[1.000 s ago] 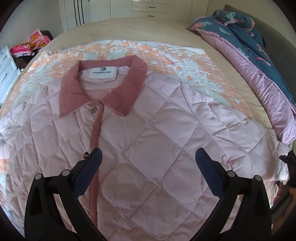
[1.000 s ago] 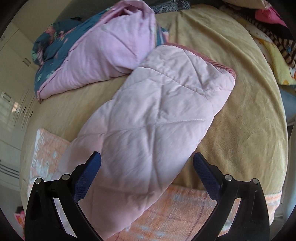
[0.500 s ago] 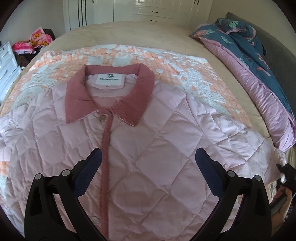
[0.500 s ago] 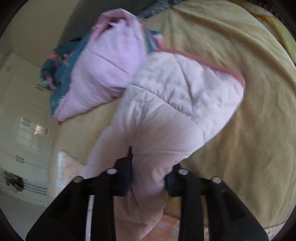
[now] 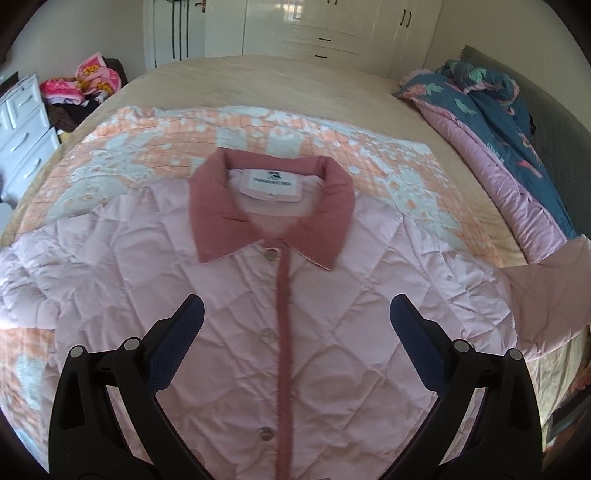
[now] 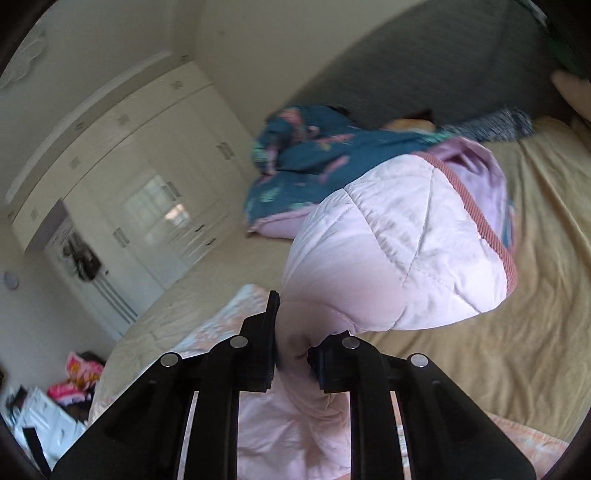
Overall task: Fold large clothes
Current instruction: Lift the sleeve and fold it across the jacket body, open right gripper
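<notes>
- Jacket point(image 5: 303, 332): you are looking down on a pale pink quilted jacket lying front-up and buttoned on an orange-and-white patterned quilt point(image 5: 280, 129), which is spread over the tan bed point(image 5: 280, 81).
- Collar point(image 5: 271, 206): the dusty-rose collar is lying flat and open toward the far side of the bed, with a white label point(image 5: 272, 184) showing inside the neck; the print on it is too blurred to read.
- Placket point(image 5: 282, 350): a rose strip is running down the middle of the front, with three snaps visible along its left edge.
- Left gripper point(image 5: 295, 325): you are holding it above the chest of the jacket with its jaws spread wide. The blue pads point(image 5: 177, 347) are sitting either side of the placket and are gripping nothing.
- Right gripper point(image 6: 293, 354): you are holding it clamped on a bunch of the jacket's sleeve point(image 6: 395, 251). The fabric is pinched between the two fingers, and the rest of the sleeve is ballooning up ahead of them, off the bed.
- Sleeve cuff point(image 6: 484, 225): the rose ribbed trim is showing along the far edge of the lifted sleeve.
- Surroundings: a teal floral comforter with pink lining point(image 5: 495, 122) is lying bunched along the side of the bed by the grey headboard point(image 5: 554, 122). White wardrobes point(image 5: 332, 26) are standing beyond the bed, and a white drawer unit point(image 5: 22, 133) is standing at the left with bright pink cloth point(image 5: 85, 79) heaped near it.
</notes>
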The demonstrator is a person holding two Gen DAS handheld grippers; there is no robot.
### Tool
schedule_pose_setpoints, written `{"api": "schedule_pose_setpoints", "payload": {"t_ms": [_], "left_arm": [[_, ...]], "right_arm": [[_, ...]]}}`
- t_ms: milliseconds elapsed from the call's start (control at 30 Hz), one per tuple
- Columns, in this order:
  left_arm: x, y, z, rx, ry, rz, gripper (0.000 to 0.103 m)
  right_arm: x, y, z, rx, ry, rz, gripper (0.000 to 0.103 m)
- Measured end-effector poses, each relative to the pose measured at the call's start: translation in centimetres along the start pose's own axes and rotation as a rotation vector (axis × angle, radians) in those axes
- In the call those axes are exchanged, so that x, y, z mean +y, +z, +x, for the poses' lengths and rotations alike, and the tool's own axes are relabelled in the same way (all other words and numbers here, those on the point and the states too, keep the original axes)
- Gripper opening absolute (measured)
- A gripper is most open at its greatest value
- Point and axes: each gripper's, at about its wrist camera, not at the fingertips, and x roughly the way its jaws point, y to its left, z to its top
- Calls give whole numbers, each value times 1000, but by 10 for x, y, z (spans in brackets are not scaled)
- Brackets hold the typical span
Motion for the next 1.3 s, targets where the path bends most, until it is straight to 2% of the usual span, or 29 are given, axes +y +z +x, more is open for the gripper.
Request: {"api": "schedule_pose_setpoints", "payload": {"t_ms": [333,700,900,1100,1300], "left_arm": [[51,4,-24,-51,1,-39,95],[114,-2,-30,-69,-19,-134,95],[142,-7,-30,-73,-47,-164,95],[160,-18,-34,-78,-79,-178,95],[172,-42,-34,-82,-170,-227,95]], "right_arm": [[62,-10,6,24,118,-109,15],[144,-49,3,79,233,-274,15],[196,-77,-2,105,252,-423,15],[245,-105,-1,132,273,-516,15],[286,-143,4,183,306,-586,15]]}}
